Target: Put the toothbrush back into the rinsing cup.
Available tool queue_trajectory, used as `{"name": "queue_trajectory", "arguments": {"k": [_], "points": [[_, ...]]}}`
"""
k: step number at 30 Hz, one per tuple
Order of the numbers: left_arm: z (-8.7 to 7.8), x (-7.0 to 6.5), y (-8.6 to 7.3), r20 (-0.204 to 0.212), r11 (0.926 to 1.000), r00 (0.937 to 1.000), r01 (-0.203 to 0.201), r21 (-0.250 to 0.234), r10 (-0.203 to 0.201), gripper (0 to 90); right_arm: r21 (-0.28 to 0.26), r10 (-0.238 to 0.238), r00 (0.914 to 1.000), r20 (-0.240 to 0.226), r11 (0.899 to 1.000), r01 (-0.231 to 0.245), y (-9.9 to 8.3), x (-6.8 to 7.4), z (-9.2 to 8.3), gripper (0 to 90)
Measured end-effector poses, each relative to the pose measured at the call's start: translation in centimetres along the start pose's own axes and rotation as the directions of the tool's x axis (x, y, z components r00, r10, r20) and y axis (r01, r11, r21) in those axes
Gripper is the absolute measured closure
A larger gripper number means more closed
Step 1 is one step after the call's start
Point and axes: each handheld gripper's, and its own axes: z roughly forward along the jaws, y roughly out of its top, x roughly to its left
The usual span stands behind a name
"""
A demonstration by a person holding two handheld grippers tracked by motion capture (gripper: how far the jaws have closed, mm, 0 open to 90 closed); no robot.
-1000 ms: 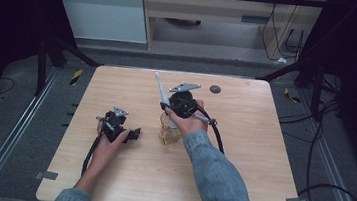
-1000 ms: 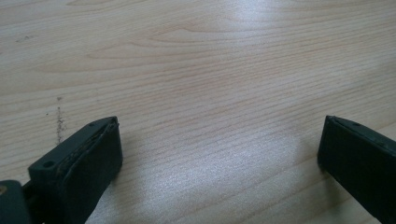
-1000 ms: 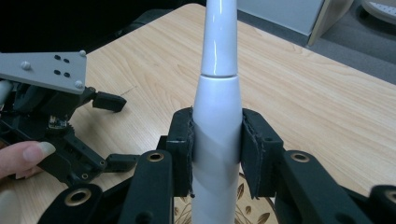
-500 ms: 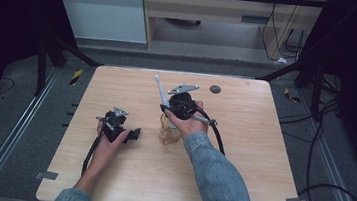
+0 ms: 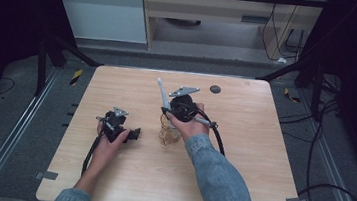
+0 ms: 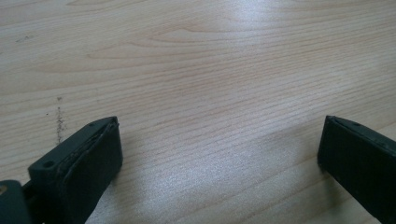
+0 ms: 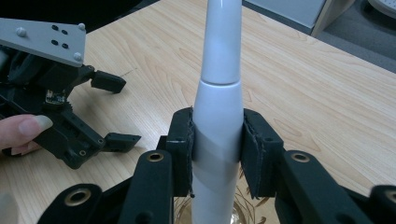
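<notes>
Between the two black pads of the right gripper [image 7: 217, 154] stands a white electric toothbrush handle [image 7: 217, 107], clamped on both sides and upright, its lower end reaching into a clear glass cup [image 5: 169, 132] just beneath the jaws. On the high view that cup sits near the middle of the wooden table [image 5: 241, 152], under the right hand [image 5: 189, 126]. Well apart to its left, the left gripper [image 5: 130, 134] rests low on the tabletop, its jaws spread wide with bare wood between them.
</notes>
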Motion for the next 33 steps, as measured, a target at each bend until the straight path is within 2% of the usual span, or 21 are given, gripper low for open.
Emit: {"name": "queue_trajectory", "arguments": {"k": [19, 33], "points": [[0.0, 0.0, 0.0, 0.000, 1.0000, 1.0000, 0.000, 0.000, 0.000, 0.0, 0.023, -0.014, 0.9999, -0.004, 1.000, 0.014, -0.7, 0.1, 0.1, 66.8], [0.0, 0.0, 0.0, 0.000, 1.0000, 1.0000, 0.001, 0.000, -0.001, 0.0, 0.020, -0.013, 0.9999, -0.010, 1.000, 0.013, -1.1, 0.0, 0.1, 66.7]]}}
